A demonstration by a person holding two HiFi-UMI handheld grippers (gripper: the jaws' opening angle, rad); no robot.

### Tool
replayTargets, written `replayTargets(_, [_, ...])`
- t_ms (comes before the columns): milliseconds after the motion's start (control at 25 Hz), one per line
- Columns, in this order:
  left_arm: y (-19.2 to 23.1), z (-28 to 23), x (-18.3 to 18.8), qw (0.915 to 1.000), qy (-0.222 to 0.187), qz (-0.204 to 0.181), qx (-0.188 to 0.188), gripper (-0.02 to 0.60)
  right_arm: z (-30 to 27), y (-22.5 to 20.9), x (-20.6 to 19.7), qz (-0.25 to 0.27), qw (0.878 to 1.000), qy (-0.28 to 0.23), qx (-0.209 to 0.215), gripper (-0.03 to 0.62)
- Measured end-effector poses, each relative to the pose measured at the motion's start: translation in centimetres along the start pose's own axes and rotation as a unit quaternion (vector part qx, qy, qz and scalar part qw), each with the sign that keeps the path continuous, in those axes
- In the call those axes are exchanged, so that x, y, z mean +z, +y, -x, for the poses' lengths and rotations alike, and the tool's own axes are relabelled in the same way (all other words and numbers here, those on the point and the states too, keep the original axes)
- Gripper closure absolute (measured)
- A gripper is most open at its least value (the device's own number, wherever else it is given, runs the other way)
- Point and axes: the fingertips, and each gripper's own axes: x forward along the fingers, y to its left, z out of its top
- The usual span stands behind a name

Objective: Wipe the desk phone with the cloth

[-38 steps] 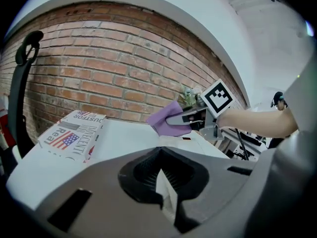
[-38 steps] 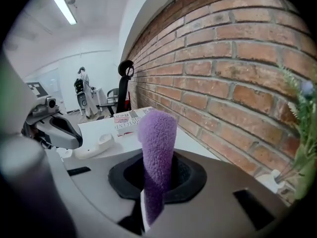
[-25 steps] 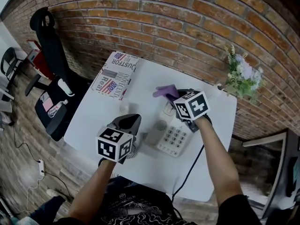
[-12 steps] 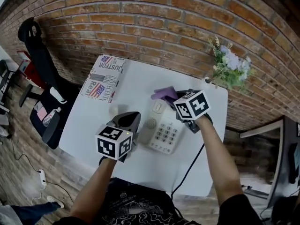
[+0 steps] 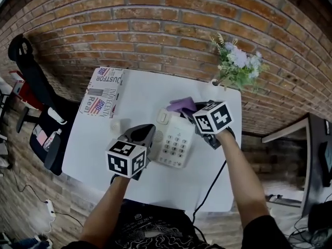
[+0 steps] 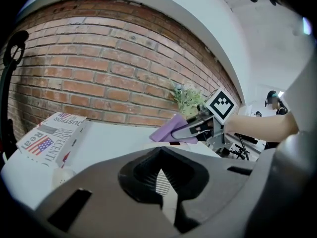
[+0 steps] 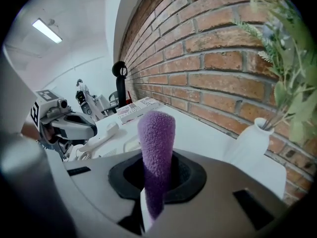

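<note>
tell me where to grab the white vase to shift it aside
Grip the white vase around its narrow neck, probably, coming in level from the desk side: flowers spread above it and the brick wall stands close behind.

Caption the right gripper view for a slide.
Right gripper clamps the purple cloth beside a brick wall and vase; the left gripper holds the handset above the desk.
</note>
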Motion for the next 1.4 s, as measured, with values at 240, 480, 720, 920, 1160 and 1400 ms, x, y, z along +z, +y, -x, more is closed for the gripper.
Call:
replayTargets(240, [-1.1,-0.7,0.0,0.9999,0.003,-0.006,-0.014,0.577,1.6,-0.9,-1.3,-0.015,1.0,-0.005,-0.016,0.548])
replayTargets(480, [-2.2,-1.2,-0.3,0.9995,0.011,-0.013,-0.028,0.577,3.2,-1.7,-2.4,-0.035,0.999,-0.014,-0.036,0.548])
replayTargets(720, [-2.3,-0.1,0.8,0.9992,0.002,-0.019,-0.035,0.577,5.7,-1.8,-1.9,-0.046,0.996,-0.039,-0.07,0.548])
replayTargets(920, [-2.0,1.7,1.7,0.9988,-0.012,-0.016,-0.045,0.577,8.6,-0.4,-0.1,-0.047,0.991,-0.076,-0.102,0.548])
replayTargets(1160, [-1.0,5.0,1.8,0.9983,-0.019,-0.021,-0.05,0.577,11.1,3.5,1.5,-0.035,0.986,-0.101,-0.13,0.548])
replayTargets(1400, [0.7,8.8,1.7,0.998,-0.024,-0.034,-0.048,0.577,12.2,8.4,2.9,-0.037,0.981,-0.125,-0.147,0.548])
